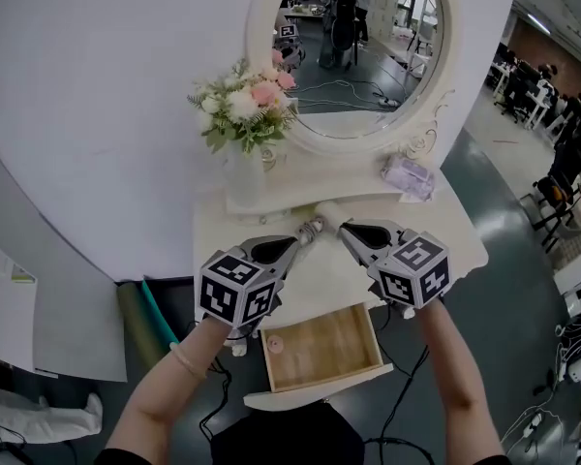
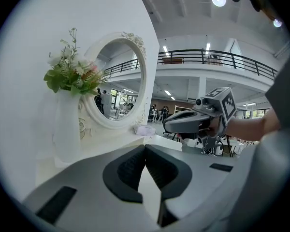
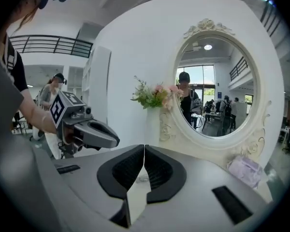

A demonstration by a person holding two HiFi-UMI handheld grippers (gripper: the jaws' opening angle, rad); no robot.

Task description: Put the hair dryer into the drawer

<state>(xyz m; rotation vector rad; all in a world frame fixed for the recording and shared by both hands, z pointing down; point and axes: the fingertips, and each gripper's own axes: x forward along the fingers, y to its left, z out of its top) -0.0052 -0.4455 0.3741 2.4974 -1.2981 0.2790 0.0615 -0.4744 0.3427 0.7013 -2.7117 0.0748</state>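
A pale hair dryer (image 1: 319, 217) with a silvery nozzle lies on the white dressing table (image 1: 455, 235), in front of the mirror's base. My left gripper (image 1: 301, 238) points at it from the lower left, shut and empty. My right gripper (image 1: 346, 230) is just to the right of the dryer, also shut with nothing in it. The drawer (image 1: 321, 348) stands pulled out below both hands, its wooden bottom showing. In the left gripper view the jaws (image 2: 145, 150) meet, and the right gripper (image 2: 195, 121) hangs ahead. In the right gripper view the jaws (image 3: 144, 150) also meet, with the left gripper (image 3: 89, 131) to the left.
A white vase of flowers (image 1: 245, 114) stands at the table's back left beside the oval mirror (image 1: 363, 46). A lilac packet (image 1: 409, 176) lies at the back right. Cables (image 1: 407, 405) trail on the floor under the table. People and desks fill the room at right.
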